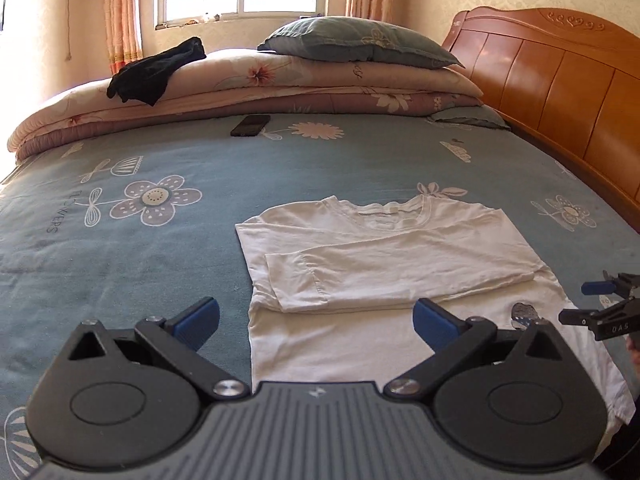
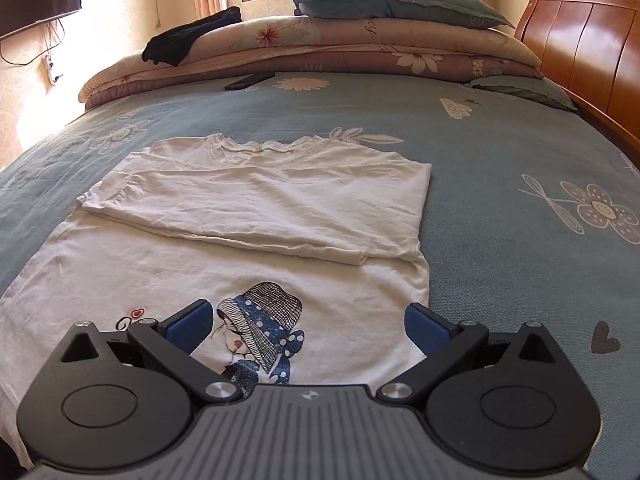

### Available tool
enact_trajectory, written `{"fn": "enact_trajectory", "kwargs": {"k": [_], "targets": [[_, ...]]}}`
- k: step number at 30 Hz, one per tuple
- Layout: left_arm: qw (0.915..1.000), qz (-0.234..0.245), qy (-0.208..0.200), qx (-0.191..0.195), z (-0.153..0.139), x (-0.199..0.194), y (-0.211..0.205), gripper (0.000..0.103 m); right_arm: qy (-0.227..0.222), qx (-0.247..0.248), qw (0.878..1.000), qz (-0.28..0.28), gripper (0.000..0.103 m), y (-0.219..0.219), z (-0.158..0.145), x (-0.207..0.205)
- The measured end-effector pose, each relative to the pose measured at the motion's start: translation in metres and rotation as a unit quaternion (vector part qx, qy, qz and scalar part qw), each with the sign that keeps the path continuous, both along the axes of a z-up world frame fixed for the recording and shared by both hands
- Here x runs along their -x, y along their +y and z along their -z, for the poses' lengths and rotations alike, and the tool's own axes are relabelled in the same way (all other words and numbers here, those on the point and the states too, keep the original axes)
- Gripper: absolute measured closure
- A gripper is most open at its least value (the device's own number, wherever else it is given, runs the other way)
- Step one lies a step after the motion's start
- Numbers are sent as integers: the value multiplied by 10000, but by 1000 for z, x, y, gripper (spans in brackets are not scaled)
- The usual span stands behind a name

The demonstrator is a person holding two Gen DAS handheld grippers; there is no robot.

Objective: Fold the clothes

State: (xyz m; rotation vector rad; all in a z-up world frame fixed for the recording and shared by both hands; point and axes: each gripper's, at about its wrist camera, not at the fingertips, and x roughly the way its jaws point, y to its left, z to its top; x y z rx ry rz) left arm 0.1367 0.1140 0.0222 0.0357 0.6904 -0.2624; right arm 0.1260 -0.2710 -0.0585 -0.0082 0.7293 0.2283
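Blue flowered bedsheet (image 2: 500, 128) covers the bed, and on it the white shirt (image 2: 248, 208) lies flat with both sleeves folded across the chest. Left gripper (image 1: 316, 322) and right gripper (image 2: 306, 326) hover above its lower part, jaws wide apart, holding nothing

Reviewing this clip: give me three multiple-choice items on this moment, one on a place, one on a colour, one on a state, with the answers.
1. Where does the phone lie?
A. on the white shirt
B. on the blue sheet near the folded quilts
C. on the pillow

2. What colour is the garment draped on the quilts?
A. black
B. red
C. white

3. How are the shirt's sleeves?
A. spread out sideways
B. folded across the chest
C. rolled up

Answers: 1 B, it rests on the sheet just before the quilts. 2 A, it looks black. 3 B, both sleeves cross the white shirt; both tools, left and right, are open.
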Motion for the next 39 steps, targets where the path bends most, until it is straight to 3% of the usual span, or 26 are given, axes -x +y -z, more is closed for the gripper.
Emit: {"fn": "enact_trajectory", "kwargs": {"k": [3,6,12,16,21,23,25,29,34,39], "targets": [[9978,421,483,187,19,26,-11,1,13,61,9998,-163,0,7,-6,21],[9931,493,1040,228,56,47,-20,1,188,141,9997,-112,0,12,2,40],[9797,-91,1903,625,111,73,-5,1,572,-379,9973,250,0,-1,18,66],[9859,-150,1626,377,96,84,-8,1,466,-353,9975,386,0,-4,13,79],[9970,473,560,-236,56,99,-38,1,22,-334,9991,275,0,0,-14,92],[9934,886,194,-700,51,106,-59,1,-115,-251,9994,187,0,3,-21,97],[9844,1331,-34,-1146,55,111,-82,1,-166,-104,9997,109,0,5,-24,100],[9748,1606,-1,-1552,79,118,-116,1,73,-260,9995,146,0,-2,-15,104],[9807,1513,510,-1125,103,109,-123,1,868,-1412,9858,269,0,-23,17,104],[9827,1328,810,-1006,116,103,-113,1,1158,-1460,9816,416,0,-24,37,105]]}}
